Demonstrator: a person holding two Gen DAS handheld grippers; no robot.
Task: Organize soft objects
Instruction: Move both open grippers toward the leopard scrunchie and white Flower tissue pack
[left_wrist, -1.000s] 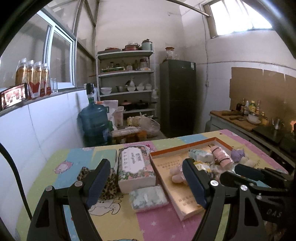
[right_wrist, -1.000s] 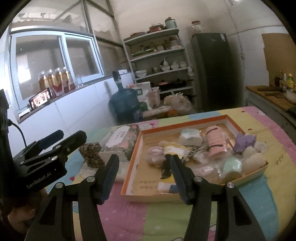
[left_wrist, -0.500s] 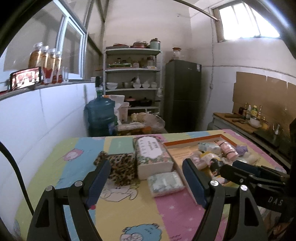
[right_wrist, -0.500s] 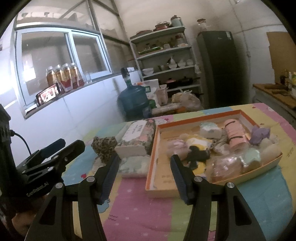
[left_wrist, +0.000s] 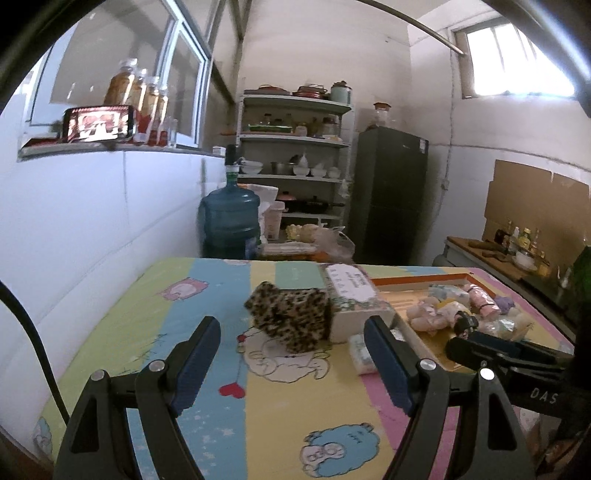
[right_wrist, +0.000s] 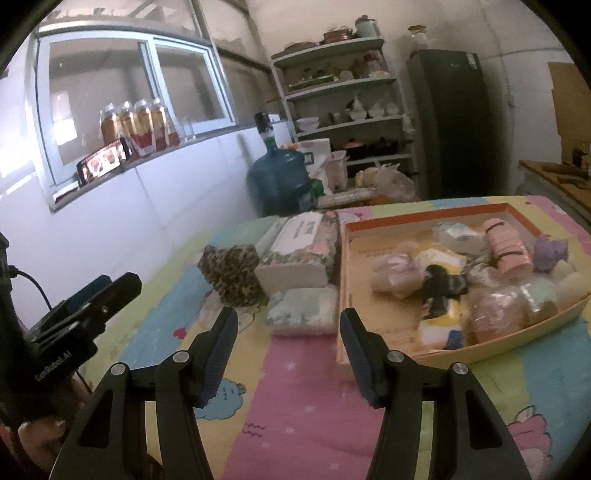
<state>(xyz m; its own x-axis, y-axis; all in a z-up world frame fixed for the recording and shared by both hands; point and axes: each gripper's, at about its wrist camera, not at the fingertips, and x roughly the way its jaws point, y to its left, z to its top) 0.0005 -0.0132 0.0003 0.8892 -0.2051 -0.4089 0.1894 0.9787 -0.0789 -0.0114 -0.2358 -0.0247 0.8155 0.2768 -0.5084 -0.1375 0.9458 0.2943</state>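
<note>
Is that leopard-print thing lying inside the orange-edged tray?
No, the leopard-print pouch sits on the tablecloth, beyond the tissue pack that stands between it and the tray.

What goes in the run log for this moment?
left tool: open, empty | right tool: open, empty | leopard pouch: on table, outside tray

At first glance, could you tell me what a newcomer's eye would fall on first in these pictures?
Most striking is the shallow orange-rimmed cardboard tray on the right of the table, heaped with soft toys and small packets. Left of it sit a floral tissue pack, a leopard-print fabric pouch against its left side and a pale green wrapped packet in front. Both the left gripper and the right gripper hover open and empty over the pastel cartoon tablecloth.
</note>
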